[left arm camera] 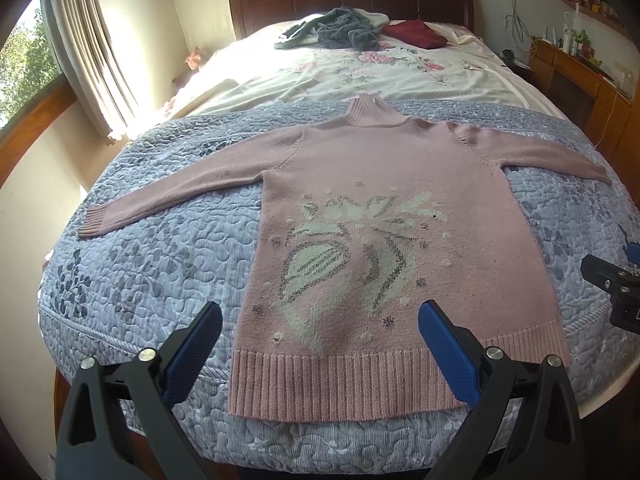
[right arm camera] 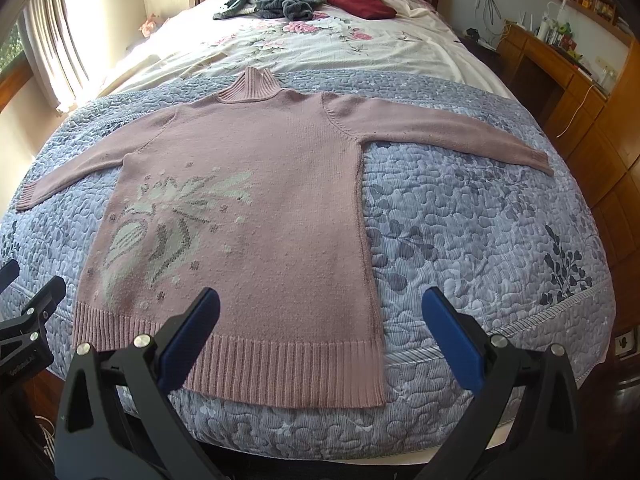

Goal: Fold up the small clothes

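A pink knit turtleneck sweater [left arm camera: 384,184] [right arm camera: 272,176] with a pale leaf pattern lies flat, face up, on the blue quilt, both sleeves spread out sideways and its ribbed hem nearest me. My left gripper [left arm camera: 320,316] hangs open above the hem's left half, nothing between its blue pads. My right gripper [right arm camera: 320,300] is open too, above the hem's right corner. Each gripper shows at the edge of the other's view: the right gripper [left arm camera: 616,292] and the left gripper [right arm camera: 28,320].
The blue quilt [left arm camera: 160,248] [right arm camera: 480,216] covers the bed's near end, over a floral sheet [right arm camera: 320,44]. A grey garment [left arm camera: 340,28] and a dark red one [left arm camera: 416,34] lie near the headboard. A wooden desk [right arm camera: 560,68] stands to the right, a curtained window [left arm camera: 80,48] to the left.
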`<state>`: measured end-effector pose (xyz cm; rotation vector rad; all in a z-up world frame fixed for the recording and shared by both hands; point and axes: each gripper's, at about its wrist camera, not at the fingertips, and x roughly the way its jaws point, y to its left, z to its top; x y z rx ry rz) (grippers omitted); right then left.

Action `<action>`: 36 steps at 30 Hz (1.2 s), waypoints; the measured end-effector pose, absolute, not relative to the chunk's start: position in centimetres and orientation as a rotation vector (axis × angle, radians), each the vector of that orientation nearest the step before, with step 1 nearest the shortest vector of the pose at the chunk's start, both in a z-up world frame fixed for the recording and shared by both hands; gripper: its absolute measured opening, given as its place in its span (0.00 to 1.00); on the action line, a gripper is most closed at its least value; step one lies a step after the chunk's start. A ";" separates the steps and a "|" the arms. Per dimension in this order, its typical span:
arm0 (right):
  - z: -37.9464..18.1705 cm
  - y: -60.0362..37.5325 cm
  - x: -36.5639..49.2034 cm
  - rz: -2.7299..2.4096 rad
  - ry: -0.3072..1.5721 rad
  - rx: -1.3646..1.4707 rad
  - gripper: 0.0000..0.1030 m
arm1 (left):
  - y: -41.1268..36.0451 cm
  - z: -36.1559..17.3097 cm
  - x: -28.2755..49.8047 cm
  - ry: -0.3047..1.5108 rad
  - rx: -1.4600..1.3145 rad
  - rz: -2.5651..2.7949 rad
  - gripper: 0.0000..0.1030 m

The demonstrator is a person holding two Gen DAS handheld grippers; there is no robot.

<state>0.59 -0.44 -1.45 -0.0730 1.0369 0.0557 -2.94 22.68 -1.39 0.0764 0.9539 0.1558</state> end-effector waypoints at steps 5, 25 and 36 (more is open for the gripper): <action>-1.5 -0.4 0.6 0.055 1.037 -0.073 0.97 | 22.6 -1.3 -2.9 0.956 0.074 0.154 0.96; -1.4 -0.5 0.7 0.057 1.036 -0.068 0.97 | 22.6 -1.4 -2.8 0.963 0.064 0.141 0.96; -2.4 -2.2 2.7 0.096 1.051 -0.031 0.97 | 22.5 -3.2 -0.9 1.030 -0.029 0.129 0.96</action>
